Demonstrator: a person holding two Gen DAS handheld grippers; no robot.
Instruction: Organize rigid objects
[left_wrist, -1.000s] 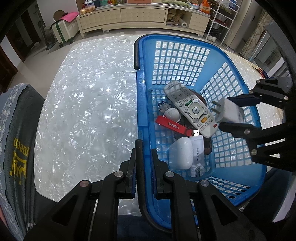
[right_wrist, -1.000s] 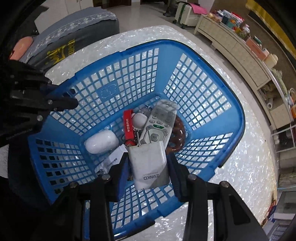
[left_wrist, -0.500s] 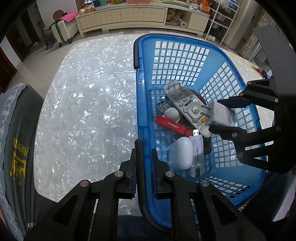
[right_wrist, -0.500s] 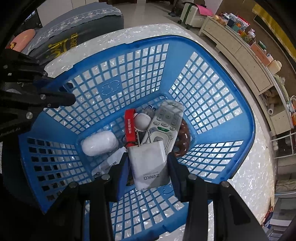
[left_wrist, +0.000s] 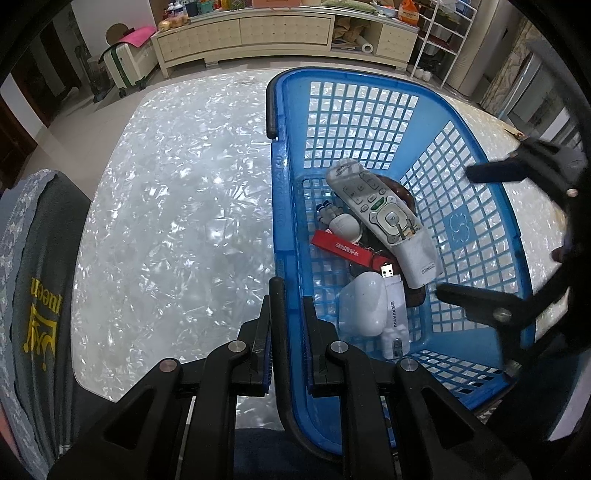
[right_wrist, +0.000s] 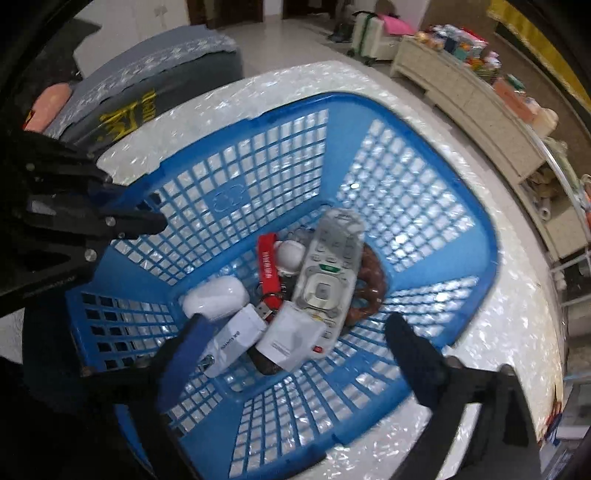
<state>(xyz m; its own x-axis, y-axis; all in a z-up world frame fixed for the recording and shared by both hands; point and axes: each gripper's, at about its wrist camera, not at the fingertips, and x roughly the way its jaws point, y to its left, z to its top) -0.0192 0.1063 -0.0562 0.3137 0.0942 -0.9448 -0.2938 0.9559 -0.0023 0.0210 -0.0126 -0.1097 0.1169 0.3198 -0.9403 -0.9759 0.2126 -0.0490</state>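
The blue plastic basket (left_wrist: 476, 229) is seen standing on the pearl-patterned table (left_wrist: 177, 206), close to the table's near edge. The left gripper (left_wrist: 286, 295) is pressed in on the basket's black handle (left_wrist: 277, 325), which passes between its two fingers at the basket's left rim; the pads (left_wrist: 264, 332) are seen touching the handle on both sides.

The right gripper (right_wrist: 295, 332) is held above the basket's right side with its fingers spread wide and nothing between them. In the left wrist view the same gripper (left_wrist: 469, 232) is seen over the right wall, clear of the contents.

The white wall charger (left_wrist: 419, 258), marked ZUNKO, is found lying on the basket floor, with its prongs resting against the lower end of the white remote control (left_wrist: 373, 199). The remote is laid diagonally over a brown ring-shaped object (right_wrist: 373, 284). Beside it toward the left rim, a red lanyard strap (left_wrist: 343, 247) and a small white rounded item (left_wrist: 345, 225) are noted. Toward the near corner, a white earbud case (left_wrist: 362, 306) and a white USB adapter (left_wrist: 395, 314) are recorded lying side by side, touching.

A grey garment with yellow lettering (left_wrist: 33, 295) is visible past the table's left edge. The right wrist view is motion-blurred.
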